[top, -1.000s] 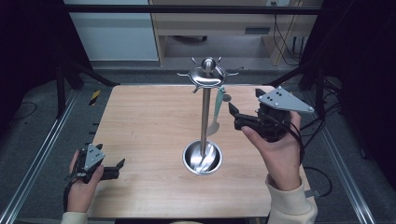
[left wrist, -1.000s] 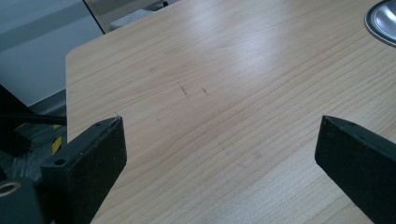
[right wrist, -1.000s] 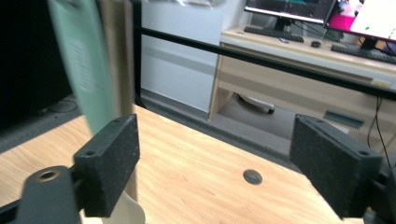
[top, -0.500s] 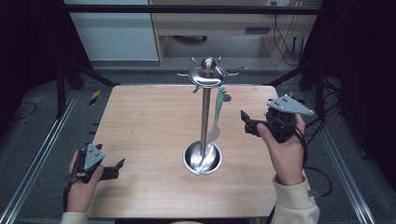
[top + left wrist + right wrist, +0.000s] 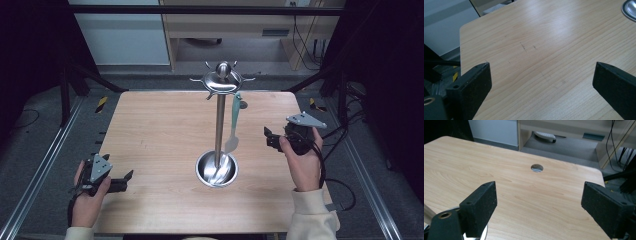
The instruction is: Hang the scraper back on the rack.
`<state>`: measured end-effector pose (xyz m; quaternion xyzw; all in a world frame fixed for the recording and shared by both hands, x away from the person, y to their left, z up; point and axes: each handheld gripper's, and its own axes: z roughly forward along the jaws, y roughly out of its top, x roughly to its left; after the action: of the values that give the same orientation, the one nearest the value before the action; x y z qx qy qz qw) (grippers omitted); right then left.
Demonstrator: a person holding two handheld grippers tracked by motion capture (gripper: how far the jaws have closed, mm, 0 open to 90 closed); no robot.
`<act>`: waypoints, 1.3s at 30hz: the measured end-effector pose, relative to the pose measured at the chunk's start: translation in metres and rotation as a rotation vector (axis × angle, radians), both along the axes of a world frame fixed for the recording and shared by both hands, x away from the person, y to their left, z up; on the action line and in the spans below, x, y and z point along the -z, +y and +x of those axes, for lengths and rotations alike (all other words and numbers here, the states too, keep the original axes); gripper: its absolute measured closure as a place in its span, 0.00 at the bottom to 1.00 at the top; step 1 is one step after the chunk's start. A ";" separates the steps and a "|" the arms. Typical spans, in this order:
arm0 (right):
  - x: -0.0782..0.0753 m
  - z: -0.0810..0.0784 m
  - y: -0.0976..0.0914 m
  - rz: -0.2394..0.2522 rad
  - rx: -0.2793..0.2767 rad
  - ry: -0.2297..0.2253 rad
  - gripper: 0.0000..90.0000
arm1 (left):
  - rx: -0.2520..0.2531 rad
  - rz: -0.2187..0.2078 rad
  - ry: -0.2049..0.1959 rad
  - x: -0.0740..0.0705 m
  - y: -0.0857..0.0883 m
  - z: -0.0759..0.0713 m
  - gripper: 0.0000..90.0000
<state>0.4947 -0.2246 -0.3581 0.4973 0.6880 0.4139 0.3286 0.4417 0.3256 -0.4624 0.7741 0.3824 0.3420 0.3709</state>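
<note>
A steel utensil stand [image 5: 218, 125] rises from its round base [image 5: 216, 169] at the middle of the wooden table [image 5: 160, 130]. A pale teal spatula [image 5: 234, 125] hangs from one of its top hooks. My right gripper [image 5: 268, 138] is held right of the stand, pointing left toward it. It is open, its jaws have just been closing slightly, and nothing is between them [image 5: 539, 195]. My left gripper [image 5: 127, 180] rests open near the front left corner, with only bare wood between its jaws [image 5: 541, 72]. The base's rim [image 5: 630, 6] shows at the far right of the left gripper view.
A small round hole [image 5: 243, 104] pierces the table behind the stand, also seen ahead of the right gripper as a cable hole [image 5: 537, 167]. Metal rails run along both table sides. A cabinet and cables stand beyond the far edge.
My right hand has come down and drawn back to the right, away from the stand's top. The left hand has stayed put.
</note>
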 end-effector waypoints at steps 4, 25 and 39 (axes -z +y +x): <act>0.014 0.005 -0.003 -0.010 0.008 0.019 0.16 | 0.001 0.002 0.001 0.000 0.000 0.000 0.02; 0.063 0.021 -0.001 -0.063 -0.031 0.108 0.16 | 0.007 0.005 0.006 0.001 -0.001 0.000 0.02; 0.099 0.028 0.000 -0.076 -0.067 0.157 0.16 | 0.006 0.001 0.005 0.000 -0.001 0.000 0.02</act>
<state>0.5229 -0.2250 -0.4575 0.4923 0.7430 0.3580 0.2782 0.4418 0.3241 -0.4626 0.7762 0.3808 0.3392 0.3708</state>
